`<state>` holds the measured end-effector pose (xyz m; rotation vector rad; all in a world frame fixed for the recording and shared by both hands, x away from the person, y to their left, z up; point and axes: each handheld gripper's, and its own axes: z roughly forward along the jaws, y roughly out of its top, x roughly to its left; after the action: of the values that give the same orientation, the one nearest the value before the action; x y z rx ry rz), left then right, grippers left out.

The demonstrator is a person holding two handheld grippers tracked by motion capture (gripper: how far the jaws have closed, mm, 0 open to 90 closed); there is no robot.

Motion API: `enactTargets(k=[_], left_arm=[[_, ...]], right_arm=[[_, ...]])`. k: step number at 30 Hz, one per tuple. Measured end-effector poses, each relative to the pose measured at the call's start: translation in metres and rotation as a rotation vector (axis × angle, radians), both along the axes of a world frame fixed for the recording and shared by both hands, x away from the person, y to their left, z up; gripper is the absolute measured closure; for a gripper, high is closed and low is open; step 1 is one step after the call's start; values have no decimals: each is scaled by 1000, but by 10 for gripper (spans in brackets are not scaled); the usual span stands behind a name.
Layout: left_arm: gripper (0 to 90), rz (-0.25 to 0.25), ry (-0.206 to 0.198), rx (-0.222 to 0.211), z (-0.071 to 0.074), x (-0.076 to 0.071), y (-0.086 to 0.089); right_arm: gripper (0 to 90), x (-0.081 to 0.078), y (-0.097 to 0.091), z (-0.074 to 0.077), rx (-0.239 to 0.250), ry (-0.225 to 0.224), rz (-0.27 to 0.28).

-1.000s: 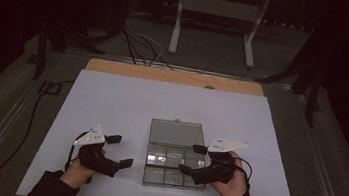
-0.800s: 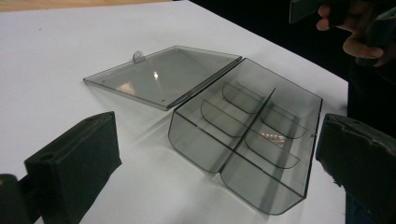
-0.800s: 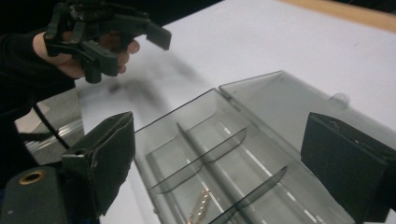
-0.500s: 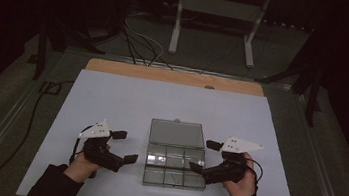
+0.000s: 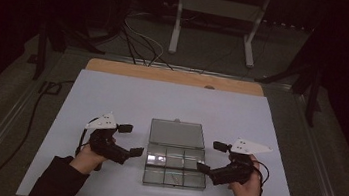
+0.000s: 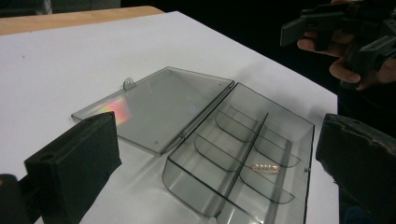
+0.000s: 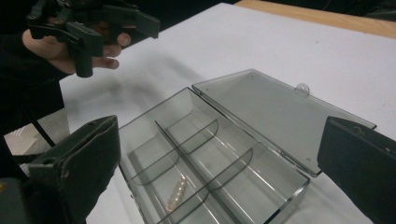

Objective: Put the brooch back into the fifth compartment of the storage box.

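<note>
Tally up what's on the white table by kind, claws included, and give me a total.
Clear compartment box, lid open flat: 1
Short string of pale beads inside it: 1
Black claws, left claw and right claw, both open and empty: 2
Total: 4

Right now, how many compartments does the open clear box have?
6, in two rows of three inside the clear box. One middle compartment holds a small string of beads; the others look empty. The lid lies open, flat on the table.
</note>
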<state>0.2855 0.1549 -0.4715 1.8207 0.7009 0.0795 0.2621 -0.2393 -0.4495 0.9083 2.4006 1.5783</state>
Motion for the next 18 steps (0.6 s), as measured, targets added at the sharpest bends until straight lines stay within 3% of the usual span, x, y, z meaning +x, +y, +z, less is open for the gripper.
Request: enactTargets(k=[12,18], left_arm=[[8,-1,14,2,5,20,-12],[8,21,23,-4,9,31,-17]], right_arm=[[0,0,-1,-2,-4,-20,-14],[0,0,-2,-3,1,-27,-18]])
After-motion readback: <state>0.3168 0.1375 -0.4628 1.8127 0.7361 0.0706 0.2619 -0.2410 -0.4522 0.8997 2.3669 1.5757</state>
